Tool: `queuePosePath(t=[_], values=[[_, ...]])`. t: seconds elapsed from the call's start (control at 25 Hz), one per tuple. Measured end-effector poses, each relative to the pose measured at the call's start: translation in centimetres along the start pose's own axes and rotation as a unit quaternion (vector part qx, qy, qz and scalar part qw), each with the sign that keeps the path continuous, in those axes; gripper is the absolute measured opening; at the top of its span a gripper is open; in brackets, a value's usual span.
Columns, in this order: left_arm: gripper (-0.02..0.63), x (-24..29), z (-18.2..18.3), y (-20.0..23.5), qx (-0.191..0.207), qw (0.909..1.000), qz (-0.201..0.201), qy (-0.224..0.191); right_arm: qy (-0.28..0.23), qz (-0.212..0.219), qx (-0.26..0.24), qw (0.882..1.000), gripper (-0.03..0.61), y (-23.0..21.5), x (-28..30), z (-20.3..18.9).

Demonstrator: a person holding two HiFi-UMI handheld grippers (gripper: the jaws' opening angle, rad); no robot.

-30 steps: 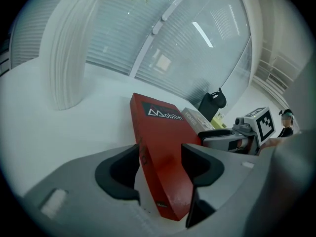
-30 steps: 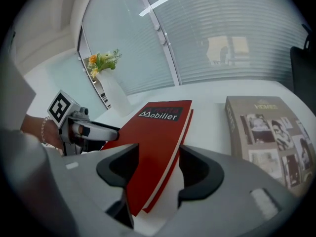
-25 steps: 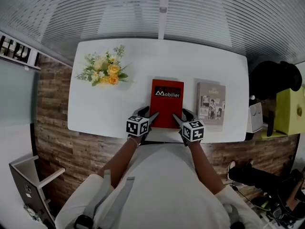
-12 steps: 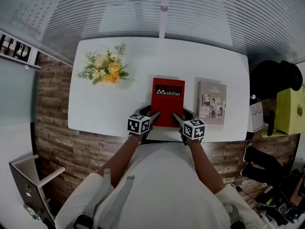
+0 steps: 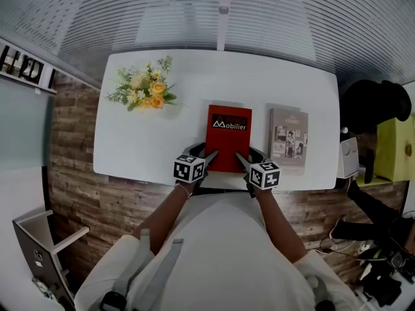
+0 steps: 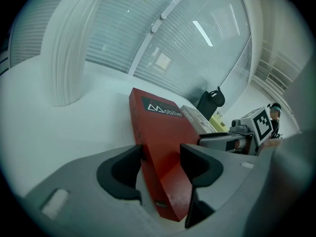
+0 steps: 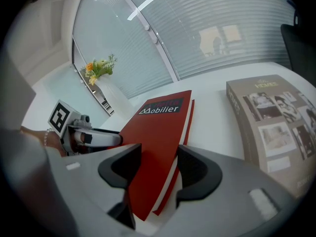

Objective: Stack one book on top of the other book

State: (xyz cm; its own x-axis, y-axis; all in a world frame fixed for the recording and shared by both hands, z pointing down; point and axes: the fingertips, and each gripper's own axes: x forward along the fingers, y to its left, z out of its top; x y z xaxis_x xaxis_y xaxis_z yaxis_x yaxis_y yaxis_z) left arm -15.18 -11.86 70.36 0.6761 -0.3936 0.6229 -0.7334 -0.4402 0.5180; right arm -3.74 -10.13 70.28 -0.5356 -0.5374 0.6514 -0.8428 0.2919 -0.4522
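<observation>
A red book [image 5: 228, 138] lies flat on the white table [image 5: 142, 148], with a grey book [image 5: 288, 140] flat to its right, a gap apart. My left gripper [image 5: 204, 155] straddles the red book's near left corner and my right gripper [image 5: 248, 155] its near right corner. In the left gripper view the red book [image 6: 163, 132] runs between the jaws of the left gripper [image 6: 160, 159], which are closing. In the right gripper view the red book [image 7: 158, 132] sits likewise between the right gripper's [image 7: 158, 169] closing jaws. I see no firm press from either pair of pads.
A bunch of yellow flowers [image 5: 144, 91] lies at the table's far left. The table's near edge runs just under both grippers. Off the table's right end are a dark chair [image 5: 373, 109], a yellow box [image 5: 395, 149] and a person's legs [image 5: 376, 206] on the floor.
Both pairs of jaws have narrowed a little around the red book's near corners. My hands have stayed put. The person's legs on the floor at the right have shifted.
</observation>
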Motion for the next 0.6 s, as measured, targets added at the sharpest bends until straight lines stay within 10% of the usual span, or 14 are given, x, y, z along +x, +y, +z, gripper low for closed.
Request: queuePosePath(t=[0.6], values=[[0.236,-3.5,4.0,-2.7,0.014,0.9987,0.005,-0.049,-0.039,0.000,-0.037,0.999,0.225,2.3,-3.5,3.7]])
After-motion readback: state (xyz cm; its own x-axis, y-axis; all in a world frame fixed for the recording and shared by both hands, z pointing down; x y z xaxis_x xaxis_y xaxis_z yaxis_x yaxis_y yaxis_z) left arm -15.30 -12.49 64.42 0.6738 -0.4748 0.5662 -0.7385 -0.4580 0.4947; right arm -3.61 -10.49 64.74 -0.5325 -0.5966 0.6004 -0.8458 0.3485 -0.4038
